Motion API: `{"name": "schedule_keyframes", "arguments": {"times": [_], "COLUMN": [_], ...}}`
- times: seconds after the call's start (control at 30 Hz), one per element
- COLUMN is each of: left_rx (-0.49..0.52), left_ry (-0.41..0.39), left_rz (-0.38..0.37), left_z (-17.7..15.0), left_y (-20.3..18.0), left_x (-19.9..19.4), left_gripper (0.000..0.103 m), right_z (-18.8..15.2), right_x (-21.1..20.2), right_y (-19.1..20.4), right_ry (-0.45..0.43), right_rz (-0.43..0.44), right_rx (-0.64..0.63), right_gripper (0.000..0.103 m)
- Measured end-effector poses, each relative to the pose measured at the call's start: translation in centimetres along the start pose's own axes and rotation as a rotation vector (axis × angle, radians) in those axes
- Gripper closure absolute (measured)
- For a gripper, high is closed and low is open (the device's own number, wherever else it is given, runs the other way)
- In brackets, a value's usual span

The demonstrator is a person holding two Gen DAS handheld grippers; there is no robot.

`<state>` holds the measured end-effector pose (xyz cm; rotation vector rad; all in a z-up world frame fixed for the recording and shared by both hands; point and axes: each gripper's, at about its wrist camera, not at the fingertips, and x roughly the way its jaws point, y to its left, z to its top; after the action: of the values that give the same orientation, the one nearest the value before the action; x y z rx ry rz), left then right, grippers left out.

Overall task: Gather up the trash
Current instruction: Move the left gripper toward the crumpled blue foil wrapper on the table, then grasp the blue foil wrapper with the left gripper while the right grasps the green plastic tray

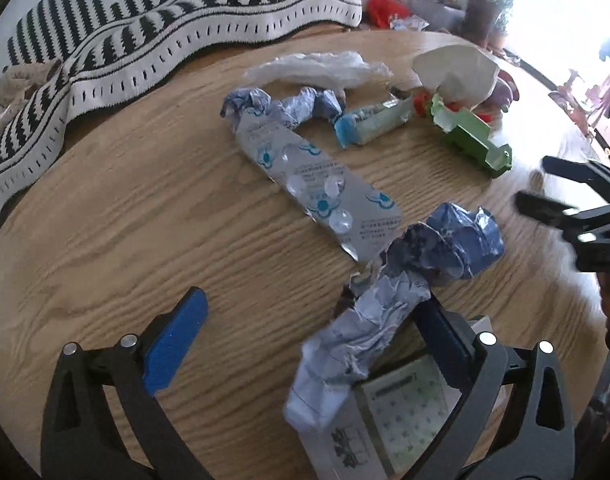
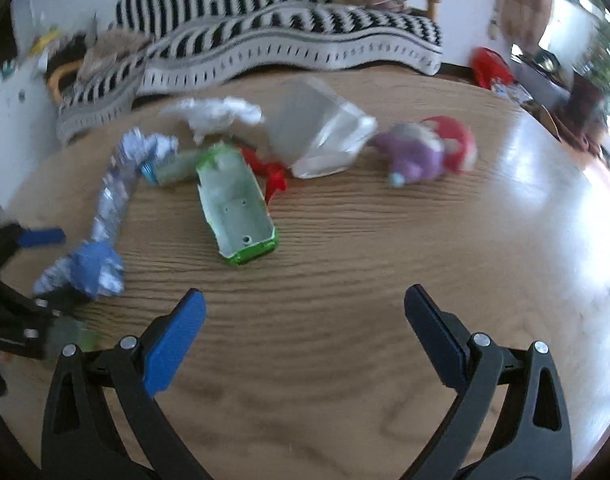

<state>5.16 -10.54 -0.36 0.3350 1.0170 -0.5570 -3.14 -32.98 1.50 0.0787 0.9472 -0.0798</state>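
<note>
Left wrist | left hand-held gripper (image 1: 313, 316) spread beside crinkled blue wrapper (image 1: 389, 284) | right hand-held gripper (image 2: 305, 312) spread, possibly empty

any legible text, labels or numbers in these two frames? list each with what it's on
None can be read.
Blister pack: rows of small grey print and blue logos, too small to read.
Blue-ended wrapper: dark letters, blurred.
Small box under the left gripper: a header strip and a grid, illegible.
Right wrist view: motion-blurred, no text shows.
</note>
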Motion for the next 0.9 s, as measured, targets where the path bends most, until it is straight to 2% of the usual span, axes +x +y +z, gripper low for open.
{"name": "schedule_keyframes", "arguments": {"times": [0.03,0.13,0.3,0.53,0.57,0.6,0.63,0.67,0.7,0.8,0.9], "left_rx": [-0.001,-0.008,-0.030,-0.032,-0.034,-0.032,-0.020,-0.012,-0.015,-0.083,-0.096], "left_ry": [-0.013,-0.053,-0.077,-0.072,-0.066,-0.069,-0.080,-0.082,-0.068,-0.054,-0.077], "left_rz": [0.000,0.003,0.016,0.016,0.017,0.015,0.014,0.015,0.024,-0.038,-0.039], "left_z": [0.0,-0.2,-0.1,-0.2,-0.2,-0.2,-0.1,0.0,0.1,-0.3,-0.6], "left_y": [0.2,0.3,0.3,0.0,-0.1,-0.2,-0.4,-0.5,-0.5,0.0,0.2], "left_x": [0.0,0.1,0.1,-0.1,-0.1,-0.4,-0.8,-1.2,-1.3,-1.8,-2.9], "left_gripper": [0.005,0.005,0.005,0.006,0.007,0.020,0.053,0.072,0.081,0.083,0.083], "right_z": [0.3,1.2,2.3,3.6,3.5,3.5,3.5,3.4,3.2,2.9,2.3], "right_x": [0.4,0.9,2.0,3.0,3.0,2.8,2.4,2.0,1.8,1.4,0.2], "right_y": [0.3,0.6,1.3,2.2,2.4,2.8,3.0,3.1,3.4,3.2,3.1], "right_ry": [-0.004,-0.003,-0.001,-0.001,-0.002,-0.014,-0.033,-0.050,-0.054,-0.060,-0.097], "right_rz": [-0.025,-0.011,0.012,0.026,0.031,0.045,0.056,0.069,0.070,0.115,0.114], "right_rx": [-0.024,-0.043,-0.077,-0.095,-0.103,-0.114,-0.126,-0.131,-0.130,-0.085,-0.064], "right_gripper": [0.006,0.005,0.005,0.005,0.011,0.033,0.051,0.067,0.067,0.067,0.067]}}
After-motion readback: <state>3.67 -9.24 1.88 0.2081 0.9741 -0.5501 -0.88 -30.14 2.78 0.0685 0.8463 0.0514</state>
